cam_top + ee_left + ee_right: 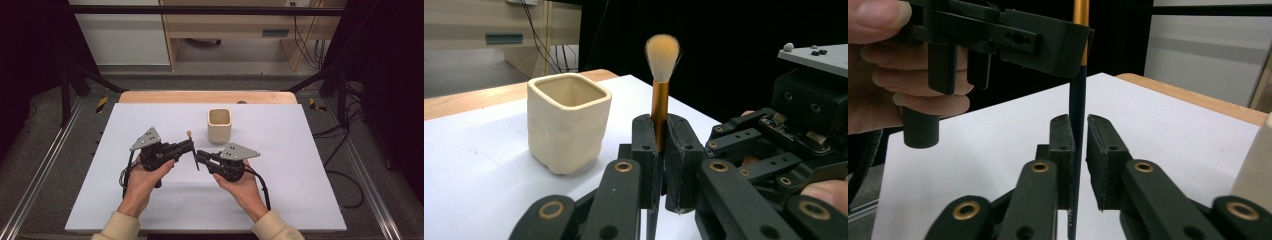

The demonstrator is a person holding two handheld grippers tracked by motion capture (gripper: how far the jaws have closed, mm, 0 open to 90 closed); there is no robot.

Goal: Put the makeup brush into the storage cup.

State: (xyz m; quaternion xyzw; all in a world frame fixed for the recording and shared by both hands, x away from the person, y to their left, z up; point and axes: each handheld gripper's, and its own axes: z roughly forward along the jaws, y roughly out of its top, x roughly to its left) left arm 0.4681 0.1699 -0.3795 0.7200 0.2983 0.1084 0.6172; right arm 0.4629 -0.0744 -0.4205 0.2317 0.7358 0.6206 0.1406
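Note:
A makeup brush (193, 150) with a pale bristle tuft (662, 54), a gold ferrule and a dark handle (1077, 105) stands upright between my two grippers at the middle of the white board. My left gripper (189, 146) is shut on the gold ferrule (659, 107), tuft pointing up. My right gripper (199, 157) comes in from the other side, lower on the handle. In the right gripper view its jaws (1080, 122) stand around the handle with a narrow gap at one pad, so it is open. A cream square cup (219, 126) stands just behind the brush.
The white board (300, 170) lies on a wooden table (150, 96), with bare room to the left, right and front of the hands. The cup (568, 120) is close beyond the left gripper's tips. Metal frame rails and cables run along both sides.

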